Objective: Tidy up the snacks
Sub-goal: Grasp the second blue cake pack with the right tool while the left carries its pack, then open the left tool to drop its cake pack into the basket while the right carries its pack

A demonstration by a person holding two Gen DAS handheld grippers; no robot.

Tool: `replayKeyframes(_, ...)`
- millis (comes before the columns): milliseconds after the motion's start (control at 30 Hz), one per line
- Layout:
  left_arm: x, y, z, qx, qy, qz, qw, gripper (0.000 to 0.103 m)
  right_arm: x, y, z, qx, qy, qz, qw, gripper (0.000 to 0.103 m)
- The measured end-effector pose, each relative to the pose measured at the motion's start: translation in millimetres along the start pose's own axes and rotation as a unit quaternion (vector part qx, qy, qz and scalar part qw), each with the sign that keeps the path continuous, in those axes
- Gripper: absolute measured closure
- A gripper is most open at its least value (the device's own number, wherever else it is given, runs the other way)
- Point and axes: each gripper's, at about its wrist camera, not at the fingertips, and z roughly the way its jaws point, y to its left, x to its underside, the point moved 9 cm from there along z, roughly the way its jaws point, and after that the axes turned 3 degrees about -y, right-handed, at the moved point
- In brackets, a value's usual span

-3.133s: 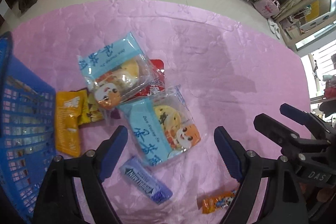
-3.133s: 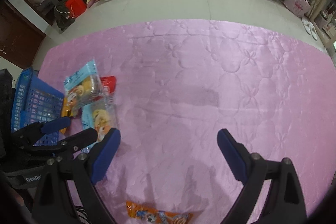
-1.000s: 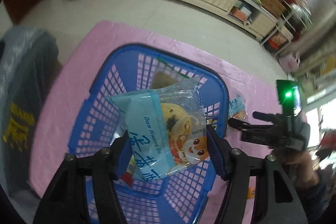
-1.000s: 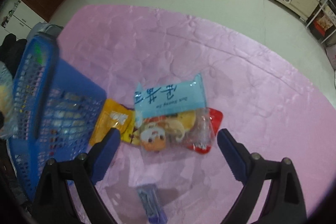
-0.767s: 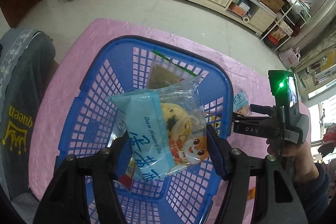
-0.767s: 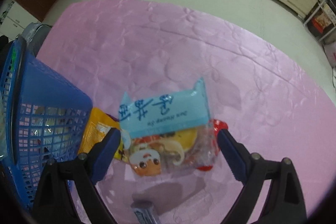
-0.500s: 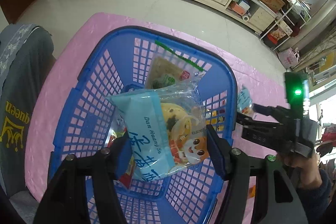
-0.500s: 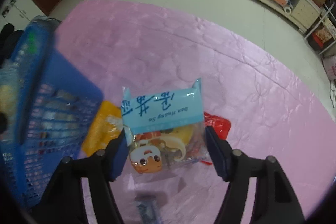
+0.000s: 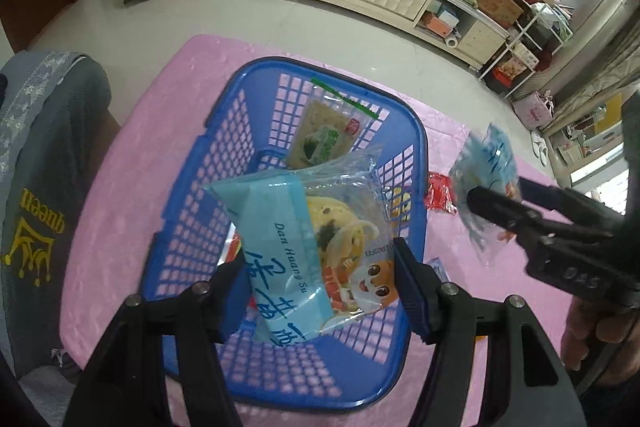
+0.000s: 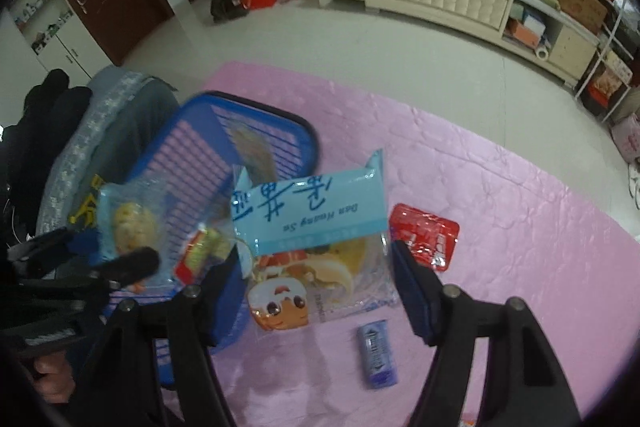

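Left gripper (image 9: 318, 285) is clamped on a light-blue "Dan Huang Su" pastry pack (image 9: 308, 247), held above the blue plastic basket (image 9: 192, 195), inside the rim outline and not resting on the basket floor. Both pads press the pack's side edges; its top corner sticks up toward the basket's far wall. A green-striped snack pouch (image 9: 326, 135) lies in the basket against the far wall, and a red-and-yellow packet (image 10: 198, 253) shows through the near mesh in the right wrist view. Right gripper (image 10: 318, 277) is clamped on a second light-blue pastry pack (image 10: 316, 239), lifted clear of the pink tablecloth (image 10: 500, 227), just right of the basket's right rim; in the left wrist view that pack (image 9: 486, 179) looks motion-blurred. On the cloth under and beside the right gripper: red sachet (image 10: 424, 235) just right of the held pack, blue-purple gum pack (image 10: 378, 353) below it, both flat and apart from each other. Cloth right of the sachet is open out to the table edge. The basket's left rim sits near the table's left edge, where a grey garment with yellow "queen" print (image 9: 38, 211) hangs beside it. The two grippers are close together across the basket's right rim.
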Motion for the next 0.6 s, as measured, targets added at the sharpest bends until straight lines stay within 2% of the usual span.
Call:
replayKeyframes(233, 24, 4, 2, -0.004, 0.011, 0.045, 0.9989, 0.041, 4, 19, -4, -0.005, -0.003, 0.000, 1.000, 0.030)
replayKeyframes(333, 35, 2, 12, 0.006, 0.027, 0.053, 0.9982, 0.040, 8, 21, -3, 0.000, -0.013, 0.024, 1.000, 0.030)
replayKeyframes(467, 45, 0, 25, 0.009, 0.040, 0.066, 0.9970, 0.040, 13, 25, -7, 0.009, -0.008, 0.026, 1.000, 0.030)
replayKeyframes(600, 53, -6, 34, 0.032, 0.061, 0.059, 0.9959, 0.038, 15, 21, -11, 0.018, -0.005, 0.029, 0.999, 0.030)
